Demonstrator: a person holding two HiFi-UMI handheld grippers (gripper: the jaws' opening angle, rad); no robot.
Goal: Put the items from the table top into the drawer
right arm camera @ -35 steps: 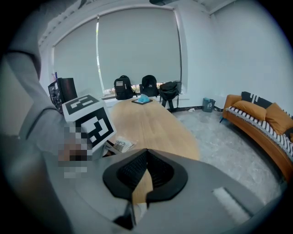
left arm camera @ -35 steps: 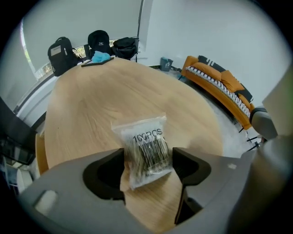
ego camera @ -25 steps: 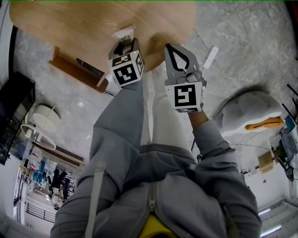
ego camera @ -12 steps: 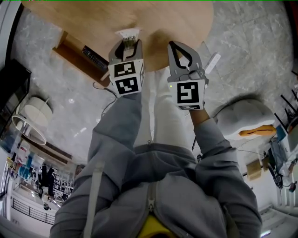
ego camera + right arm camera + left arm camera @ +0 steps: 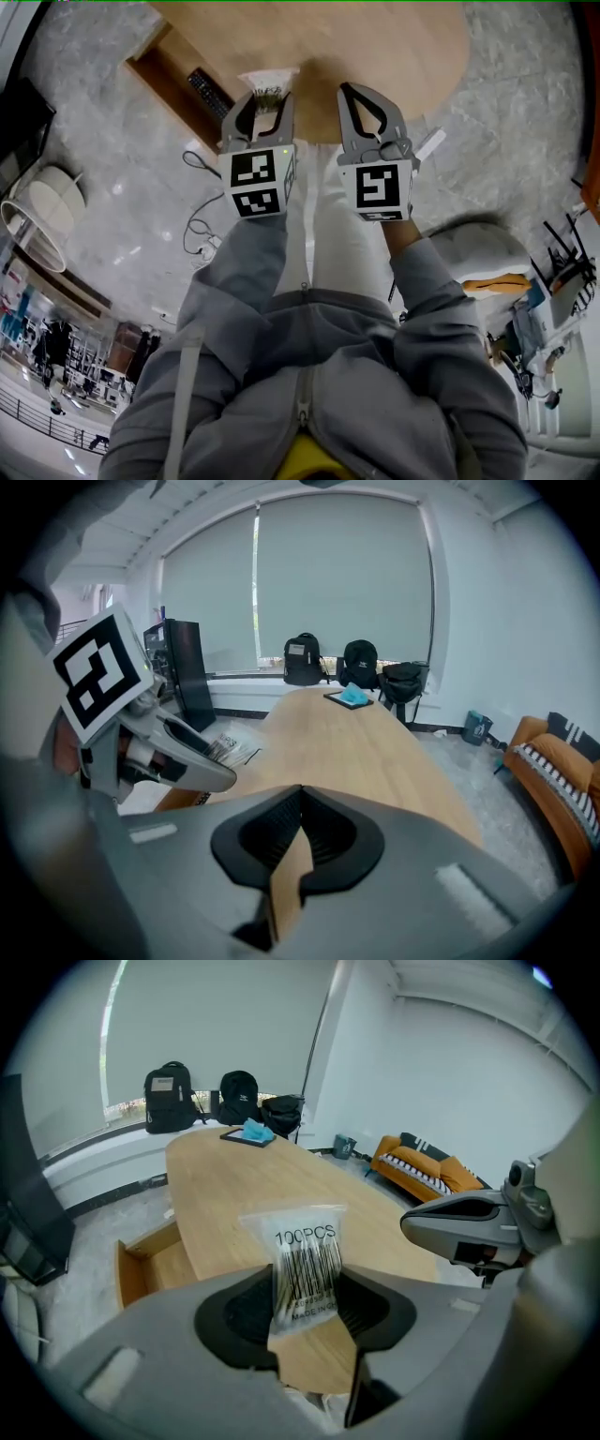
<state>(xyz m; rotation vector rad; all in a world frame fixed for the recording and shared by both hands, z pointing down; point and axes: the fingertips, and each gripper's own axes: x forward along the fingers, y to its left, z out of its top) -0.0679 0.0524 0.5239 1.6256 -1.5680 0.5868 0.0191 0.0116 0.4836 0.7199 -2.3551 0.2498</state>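
Above the table (image 5: 394, 47), the left gripper (image 5: 305, 1283) pinched a clear packet (image 5: 305, 1241); the right gripper (image 5: 300, 794) was closed, empty.

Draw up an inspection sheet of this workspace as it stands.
Surface: wooden table, mostly bare.
Job's things: clear packet marked 100PCS, held over the table; drawer open at the table's side, dark flat thing inside.
Clutter: dark tray with blue cloth at the far end.
Grippers: left gripper shut on the packet; right gripper shut, empty.
Cables: loose cable on the floor.
Surroundings: backpacks by the window, orange sofa.
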